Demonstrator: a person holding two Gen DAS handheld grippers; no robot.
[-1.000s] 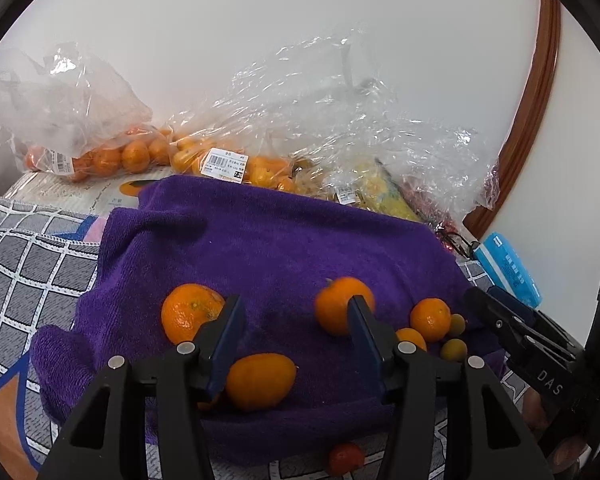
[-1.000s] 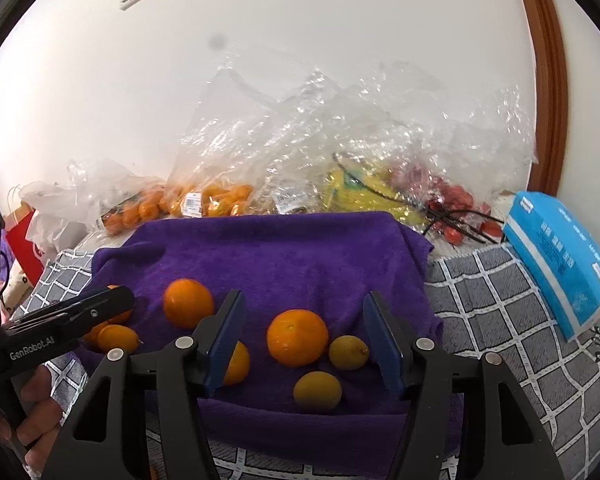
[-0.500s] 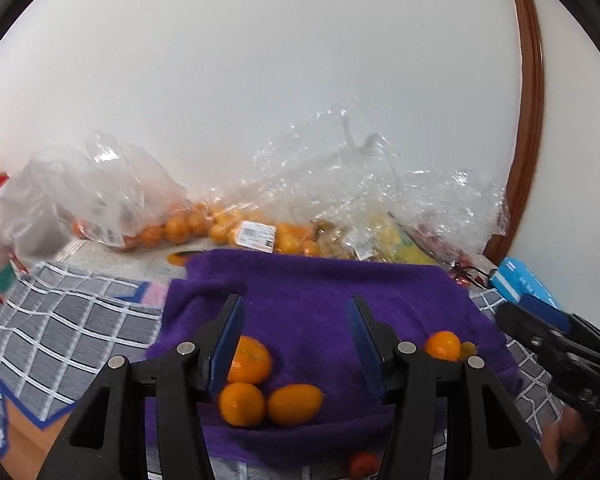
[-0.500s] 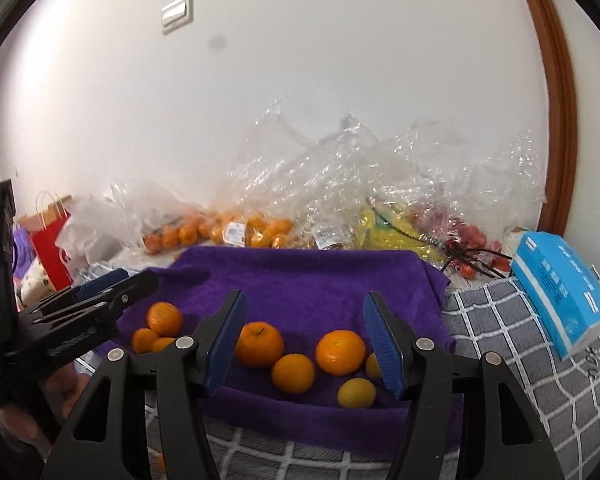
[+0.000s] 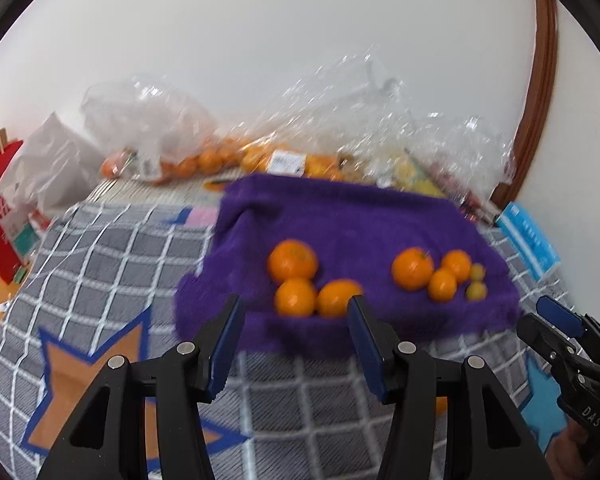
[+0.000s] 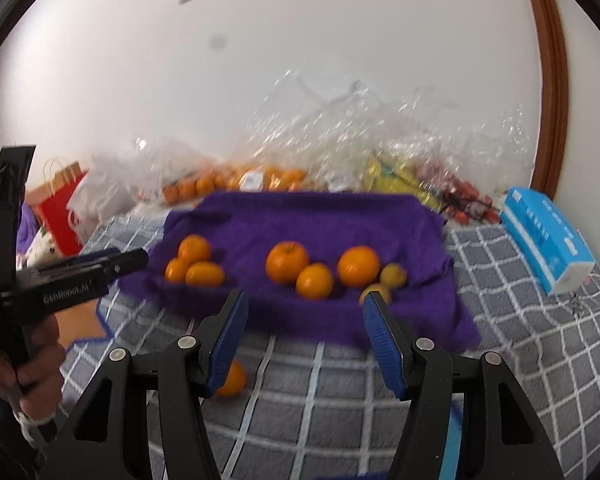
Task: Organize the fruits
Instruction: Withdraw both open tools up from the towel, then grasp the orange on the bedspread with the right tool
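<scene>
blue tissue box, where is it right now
In the right wrist view the blue tissue box lies at the far right on the checked cloth, just right of the purple towel.

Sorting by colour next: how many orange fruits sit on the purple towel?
6 on the purple towel: a left cluster of three, then three right of centre. One more orange fruit lies off it.

towel [image 6: 320, 220]: on checked cloth [image 6: 520, 340] | oranges [image 6: 287, 262]: on towel (two clusters) | bags [image 6: 340, 152]: behind towel
</scene>
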